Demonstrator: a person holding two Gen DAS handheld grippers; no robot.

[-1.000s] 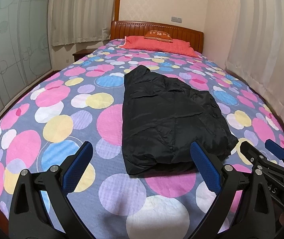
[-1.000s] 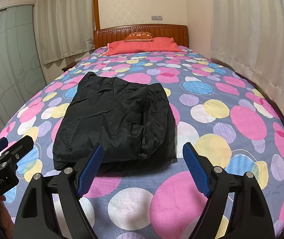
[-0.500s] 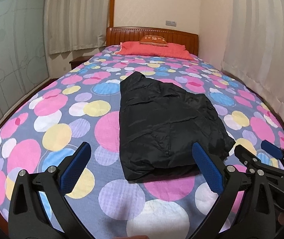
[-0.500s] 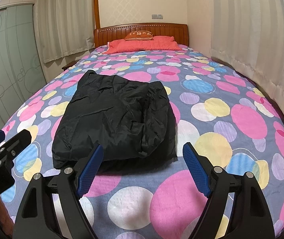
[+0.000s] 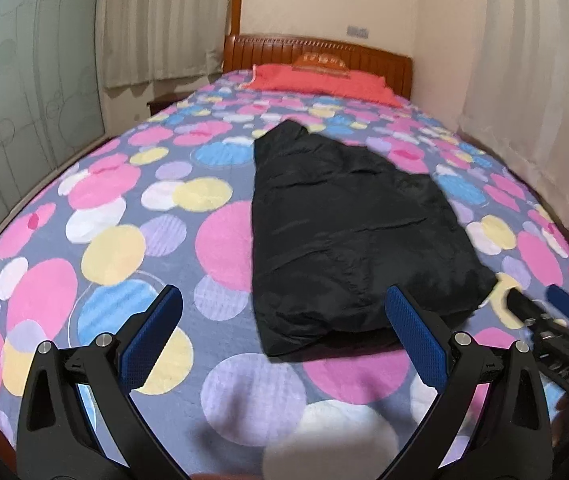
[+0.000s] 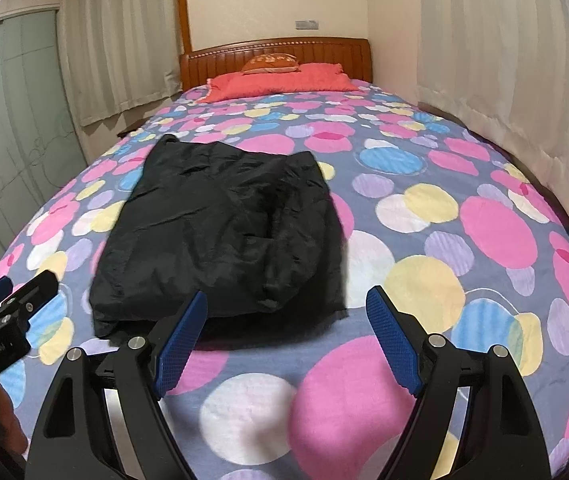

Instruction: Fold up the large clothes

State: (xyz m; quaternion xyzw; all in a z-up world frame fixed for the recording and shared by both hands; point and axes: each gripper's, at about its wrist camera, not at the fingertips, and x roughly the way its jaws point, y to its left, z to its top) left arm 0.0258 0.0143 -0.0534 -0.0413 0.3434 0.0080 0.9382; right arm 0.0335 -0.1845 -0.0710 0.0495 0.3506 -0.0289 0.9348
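A black padded jacket (image 5: pixel 348 232) (image 6: pixel 224 232) lies folded into a long rectangle on the bed, its near hem towards me. My left gripper (image 5: pixel 284 320) hangs open just short of the near left corner of the jacket, with nothing between its blue pads. My right gripper (image 6: pixel 286 324) stands open above the near right corner of the jacket, also holding nothing. Each gripper shows at the edge of the other's view: the right gripper (image 5: pixel 544 304) at the right side, the left gripper (image 6: pixel 16 292) at the left side.
The bed (image 6: pixel 444 280) has a cover with large coloured dots. Red pillows (image 6: pixel 280 78) lie against a wooden headboard (image 6: pixel 276 52). Curtains (image 6: pixel 504 80) run along the right side, and a glass sliding door (image 5: pixel 24 100) stands at the left. A nightstand (image 5: pixel 164 102) sits by the headboard.
The left wrist view has shifted lower and closer to the bed, and the jacket sits a little further right in it. The right gripper has barely moved. Both stay open.
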